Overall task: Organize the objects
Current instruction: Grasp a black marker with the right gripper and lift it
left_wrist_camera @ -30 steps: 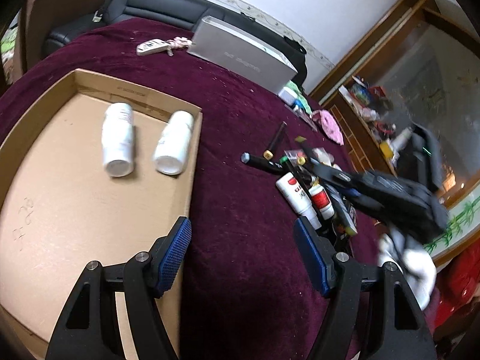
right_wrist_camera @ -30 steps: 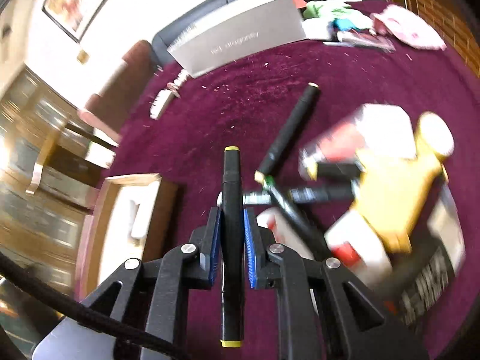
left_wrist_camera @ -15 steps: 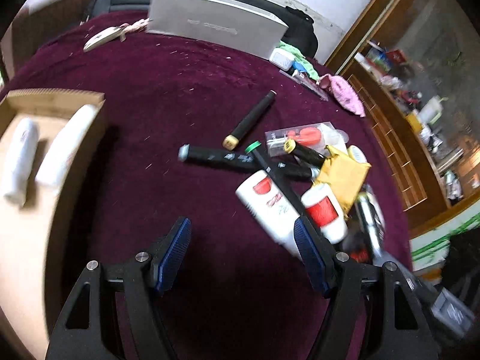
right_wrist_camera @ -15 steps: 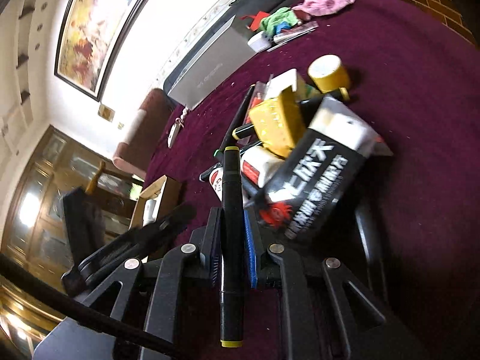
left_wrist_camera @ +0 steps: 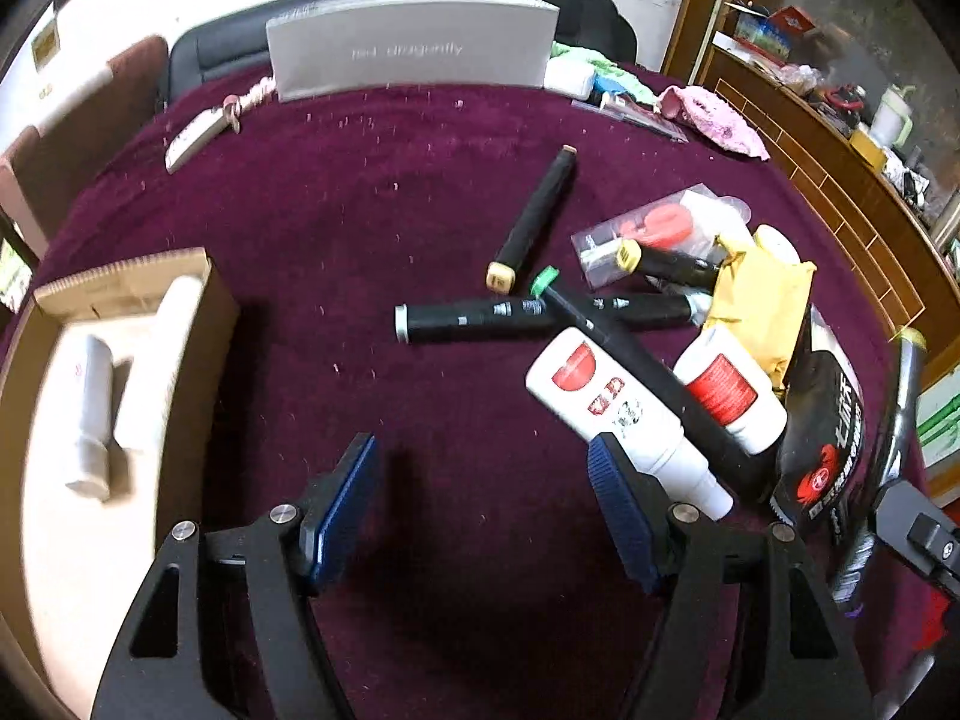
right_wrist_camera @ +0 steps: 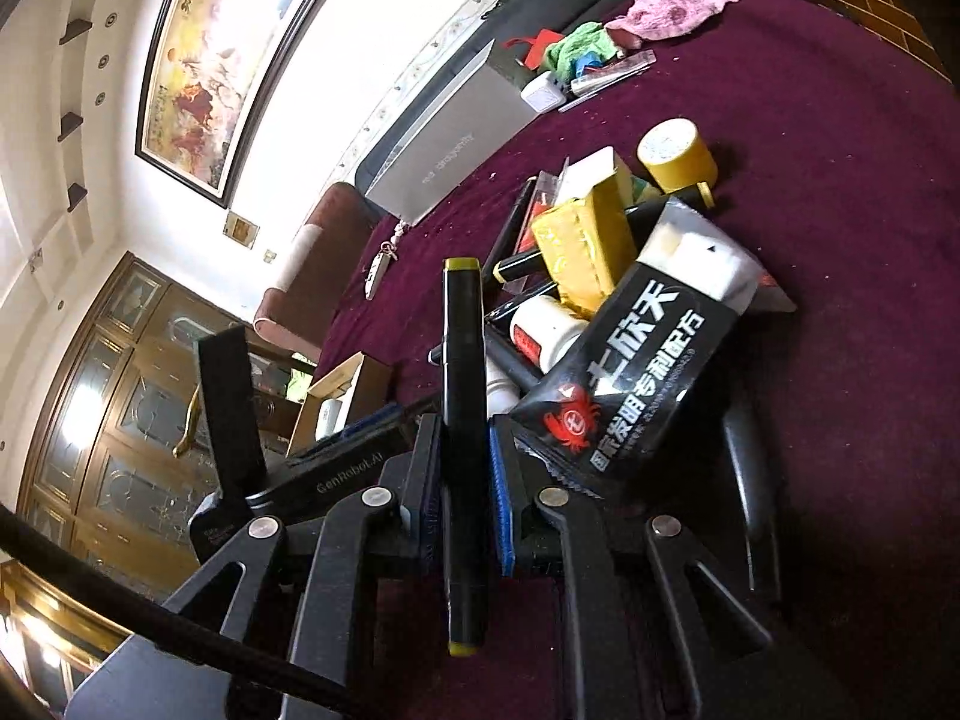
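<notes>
The left gripper [left_wrist_camera: 483, 507] is held with its jaws spread wide and nothing between them, above bare maroon tablecloth [left_wrist_camera: 372, 210]. Its right pad [left_wrist_camera: 621, 513] sits just beside the neck of a white bottle with a red label [left_wrist_camera: 618, 405], which lies on its side; whether the two touch cannot be told from this view.

The right gripper [right_wrist_camera: 461, 483] is clamped on a black marker with olive-yellow caps [right_wrist_camera: 462, 420], which is gripped near its middle and stands lengthwise along the fingers, one end projecting forward, the other back toward the camera.

A cluttered heap is recorded on the cloth to the right of the left gripper. A black marker with a grey cap [left_wrist_camera: 474, 319] lies flat, crossed by a green-capped marker [left_wrist_camera: 606, 330] that rests over the white bottle. A tan-capped marker [left_wrist_camera: 534, 219] lies apart, further back. A second white bottle [left_wrist_camera: 729, 393], a yellow packet [left_wrist_camera: 759, 306] and a black foil pouch with a red crab logo [right_wrist_camera: 636, 372] are piled together, touching.

A cardboard box [left_wrist_camera: 126, 288] stands at the left edge of the cloth, well apart from the heap. White bottles [left_wrist_camera: 93, 414] are seen lying inside it, though blur obscures their number. A grey box [left_wrist_camera: 414, 51] stands at the far edge.
</notes>
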`<state>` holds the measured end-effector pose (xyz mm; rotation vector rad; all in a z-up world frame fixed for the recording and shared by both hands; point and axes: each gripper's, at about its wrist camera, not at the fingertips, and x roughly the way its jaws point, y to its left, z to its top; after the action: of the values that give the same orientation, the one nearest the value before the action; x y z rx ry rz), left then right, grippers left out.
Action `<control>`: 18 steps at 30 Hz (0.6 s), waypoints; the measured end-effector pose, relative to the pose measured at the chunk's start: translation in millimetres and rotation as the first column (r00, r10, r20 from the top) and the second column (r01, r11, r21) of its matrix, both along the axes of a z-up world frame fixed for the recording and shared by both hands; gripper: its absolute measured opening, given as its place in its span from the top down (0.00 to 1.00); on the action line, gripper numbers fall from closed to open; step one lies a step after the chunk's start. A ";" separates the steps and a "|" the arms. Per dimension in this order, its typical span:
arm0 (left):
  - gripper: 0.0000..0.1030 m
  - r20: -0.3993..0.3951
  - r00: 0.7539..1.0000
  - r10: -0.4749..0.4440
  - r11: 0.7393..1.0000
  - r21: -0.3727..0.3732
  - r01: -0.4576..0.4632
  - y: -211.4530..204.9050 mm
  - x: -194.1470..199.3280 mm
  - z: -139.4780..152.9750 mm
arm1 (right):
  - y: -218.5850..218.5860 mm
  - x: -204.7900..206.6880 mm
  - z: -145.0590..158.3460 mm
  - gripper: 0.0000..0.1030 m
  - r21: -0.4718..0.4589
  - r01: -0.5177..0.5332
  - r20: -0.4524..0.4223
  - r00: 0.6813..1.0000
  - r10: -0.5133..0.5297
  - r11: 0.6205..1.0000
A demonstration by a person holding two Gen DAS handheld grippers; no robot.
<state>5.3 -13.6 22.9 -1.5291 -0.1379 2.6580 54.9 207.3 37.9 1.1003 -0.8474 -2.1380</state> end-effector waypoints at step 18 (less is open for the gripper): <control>0.34 -0.081 0.993 -0.091 0.986 -0.150 0.078 21.1 -1.1 18.5 | -1.0 1.8 -5.4 0.87 0.004 -0.010 0.001 1.000 0.010 1.000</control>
<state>4.2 7.4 41.5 -1.4179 0.1277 2.7155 56.7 206.3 32.5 1.1061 -0.8366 -2.1321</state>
